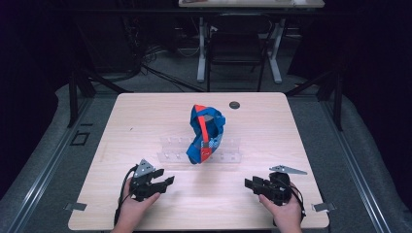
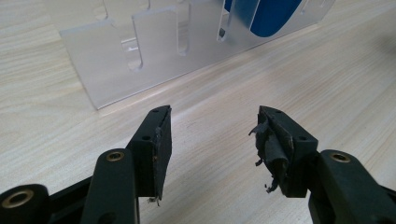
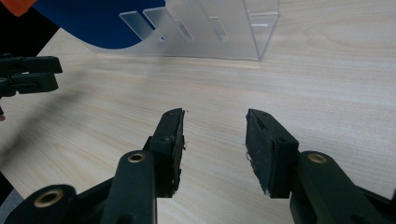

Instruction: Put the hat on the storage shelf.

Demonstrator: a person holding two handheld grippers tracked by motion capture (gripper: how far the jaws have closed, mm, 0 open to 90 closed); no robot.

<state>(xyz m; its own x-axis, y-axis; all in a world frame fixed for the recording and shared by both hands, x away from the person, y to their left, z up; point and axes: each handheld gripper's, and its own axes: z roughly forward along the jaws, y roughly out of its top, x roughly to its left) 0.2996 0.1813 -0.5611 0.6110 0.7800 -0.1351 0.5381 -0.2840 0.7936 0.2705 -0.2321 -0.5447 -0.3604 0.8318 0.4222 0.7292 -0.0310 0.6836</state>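
Note:
A blue cloth item with a red strap (image 1: 205, 131) is draped over a clear slotted acrylic rack (image 1: 228, 150) at the middle of the wooden table (image 1: 121, 126). My left gripper (image 1: 165, 183) rests low near the front left, held by a hand and pointing right toward the rack. Its jaws are open with nothing between them (image 2: 212, 126). The rack (image 2: 140, 60) and the blue cloth (image 2: 271, 14) lie just ahead of it. My right gripper (image 1: 250, 184) sits at the front right, open and empty (image 3: 215, 126). It faces the rack (image 3: 219, 28), the blue cloth (image 3: 93, 18) and the left gripper (image 3: 28, 74).
A small black round disc (image 1: 234, 105) lies on the table behind the cloth. Metal brackets (image 1: 75, 206) (image 1: 323, 206) stick out at the front corners. A dark chair (image 1: 235, 48) and a desk stand beyond the far edge. Bare wood lies between the two grippers.

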